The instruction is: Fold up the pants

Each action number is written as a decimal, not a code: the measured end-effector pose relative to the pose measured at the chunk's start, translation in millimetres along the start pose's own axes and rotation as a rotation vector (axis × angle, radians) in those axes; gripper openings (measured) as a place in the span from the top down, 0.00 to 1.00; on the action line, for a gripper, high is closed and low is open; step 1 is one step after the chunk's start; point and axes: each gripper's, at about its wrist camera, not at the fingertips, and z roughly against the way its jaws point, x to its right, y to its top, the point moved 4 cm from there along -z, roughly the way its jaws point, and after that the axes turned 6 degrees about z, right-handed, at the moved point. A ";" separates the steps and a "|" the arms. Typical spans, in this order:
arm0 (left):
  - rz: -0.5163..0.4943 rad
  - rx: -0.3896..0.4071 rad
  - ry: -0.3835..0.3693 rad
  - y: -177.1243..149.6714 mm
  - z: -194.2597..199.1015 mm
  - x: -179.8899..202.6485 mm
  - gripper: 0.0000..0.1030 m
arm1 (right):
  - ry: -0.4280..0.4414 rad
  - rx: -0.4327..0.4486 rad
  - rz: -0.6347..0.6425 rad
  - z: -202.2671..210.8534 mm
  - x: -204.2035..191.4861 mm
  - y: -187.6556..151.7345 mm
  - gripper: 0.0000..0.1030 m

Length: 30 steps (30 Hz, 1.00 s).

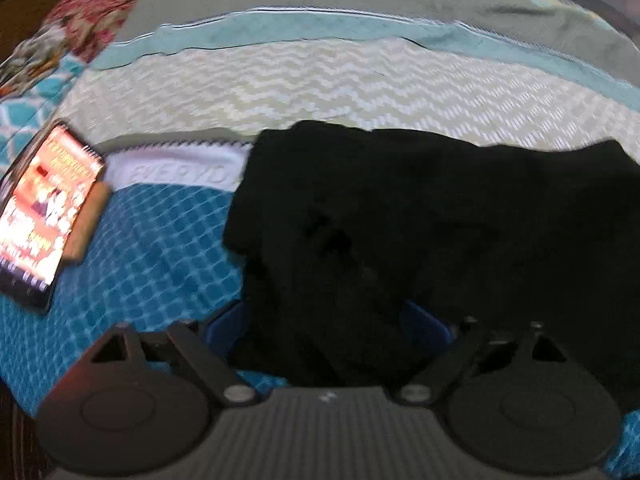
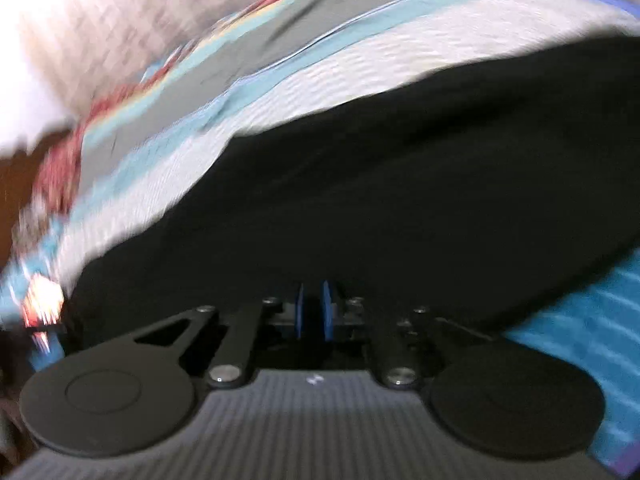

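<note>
The black pants [image 1: 420, 232] lie in a rumpled heap on the bed [image 1: 152, 248], spread over the blue diamond-print patch of the quilt and reaching back to its pale zigzag band [image 1: 320, 88]. They look partly gathered rather than neatly folded, so I judge the folding is somewhere in the middle. The left tongs [image 1: 326, 330] hover low over the near edge of the cloth with their blue fingers [image 1: 224, 328] set wide apart, one at each side of a dark fold, pressing on nothing; that spread suits reaching for a fresh hold on the fabric. The right tongs [image 2: 314, 312] are drawn nearly together, a thin gap between the blue pads [image 2: 328, 310], and I can see no cloth pinched there; their view is smeared and tilted, with the pants filling the middle. Off to the left of the heap, a phone [image 1: 44, 216] with a lit screen rests on the quilt, clear of the work, beside a white strip with raised lettering [image 1: 180, 170].
</note>
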 end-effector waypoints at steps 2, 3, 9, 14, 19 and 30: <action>0.010 0.003 0.023 3.8 11.9 1.2 0.16 | -0.017 0.079 -0.043 26.3 27.2 6.7 0.83; 0.015 0.013 0.029 6.1 18.1 4.1 0.17 | -0.027 0.129 -0.079 43.2 45.7 10.1 0.81; -0.061 0.092 -0.066 26.1 58.3 78.8 0.17 | -0.095 0.331 -0.320 113.1 155.0 3.9 0.62; -0.190 0.023 -0.260 17.0 61.0 183.5 0.16 | -0.088 0.442 -0.499 130.4 214.3 -7.5 0.56; -0.303 -0.035 -0.332 -5.6 54.8 253.7 0.17 | -0.054 0.478 -0.512 118.7 244.2 18.0 0.57; -0.255 -0.042 -0.294 -21.2 41.7 260.7 0.16 | -0.036 0.562 -0.585 127.7 283.6 40.2 0.57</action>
